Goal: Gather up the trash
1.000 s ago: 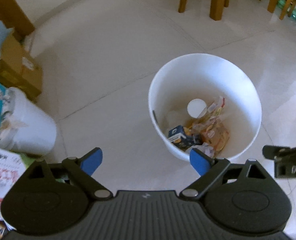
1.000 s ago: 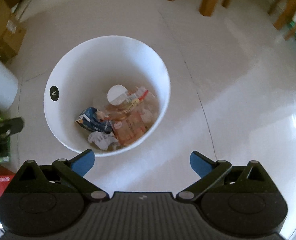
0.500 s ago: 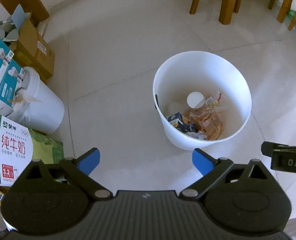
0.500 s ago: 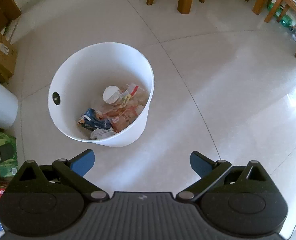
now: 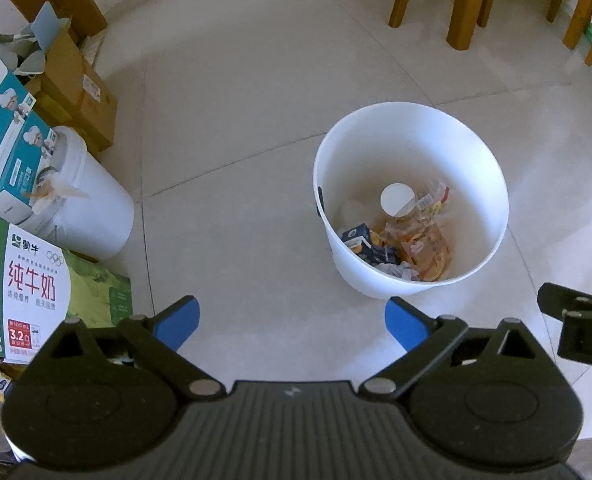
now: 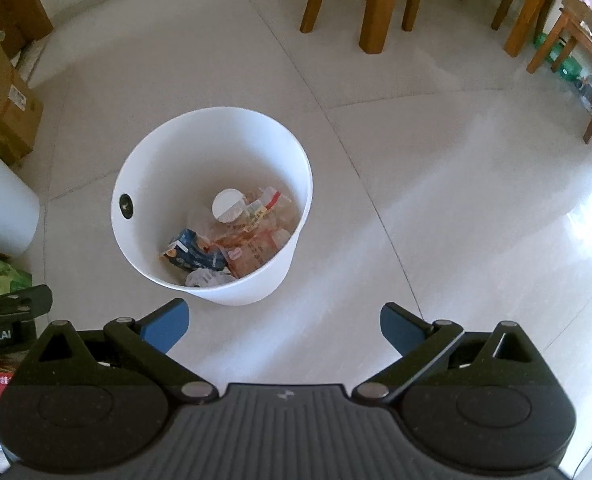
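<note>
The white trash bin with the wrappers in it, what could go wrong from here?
1. The white bin stands free on a glossy tile floor; a bump from either gripper could probably slide or tip it.
2. The left gripper and right gripper are both open and empty, close side by side, so they might collide.
3. Stacked cartons crowd the left side and could be knocked.

A white round bin stands upright on the tiled floor, holding trash: wrappers, a blue carton, crumpled paper.
</note>
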`<state>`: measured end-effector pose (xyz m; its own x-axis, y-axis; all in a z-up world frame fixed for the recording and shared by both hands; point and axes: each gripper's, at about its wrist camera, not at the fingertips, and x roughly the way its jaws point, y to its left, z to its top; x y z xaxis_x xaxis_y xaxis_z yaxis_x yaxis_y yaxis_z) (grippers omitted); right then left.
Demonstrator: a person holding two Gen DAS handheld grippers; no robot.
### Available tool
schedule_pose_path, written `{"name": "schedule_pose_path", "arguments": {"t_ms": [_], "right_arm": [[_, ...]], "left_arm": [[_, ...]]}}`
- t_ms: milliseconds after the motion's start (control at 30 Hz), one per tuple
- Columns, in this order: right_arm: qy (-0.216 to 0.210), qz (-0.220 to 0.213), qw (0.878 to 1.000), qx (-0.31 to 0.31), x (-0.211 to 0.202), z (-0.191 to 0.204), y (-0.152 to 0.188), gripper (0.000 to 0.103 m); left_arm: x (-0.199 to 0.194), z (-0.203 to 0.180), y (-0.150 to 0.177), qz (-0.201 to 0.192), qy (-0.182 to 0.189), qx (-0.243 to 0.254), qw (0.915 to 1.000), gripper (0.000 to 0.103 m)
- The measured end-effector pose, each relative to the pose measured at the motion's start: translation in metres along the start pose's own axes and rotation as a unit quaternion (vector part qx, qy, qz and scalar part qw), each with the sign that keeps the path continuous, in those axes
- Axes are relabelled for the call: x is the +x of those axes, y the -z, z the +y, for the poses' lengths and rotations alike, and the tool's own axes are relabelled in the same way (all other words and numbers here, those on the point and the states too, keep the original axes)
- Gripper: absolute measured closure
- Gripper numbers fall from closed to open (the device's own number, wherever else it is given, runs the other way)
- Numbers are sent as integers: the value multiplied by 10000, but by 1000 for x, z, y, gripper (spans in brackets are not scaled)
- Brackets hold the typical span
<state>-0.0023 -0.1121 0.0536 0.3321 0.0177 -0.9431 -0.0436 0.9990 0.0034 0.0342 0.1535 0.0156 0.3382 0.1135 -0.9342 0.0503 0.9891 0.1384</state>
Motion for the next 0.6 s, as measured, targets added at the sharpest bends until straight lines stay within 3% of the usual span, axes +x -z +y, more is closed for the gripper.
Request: {"name": "schedule_pose_path", "arguments": {"t_ms": [600], "right_arm": [[-48,-59,10000,49,-9,-1,-1,0]], "left_arm": [[-7,0,-2,-30,-40,21,10000,4]]}}
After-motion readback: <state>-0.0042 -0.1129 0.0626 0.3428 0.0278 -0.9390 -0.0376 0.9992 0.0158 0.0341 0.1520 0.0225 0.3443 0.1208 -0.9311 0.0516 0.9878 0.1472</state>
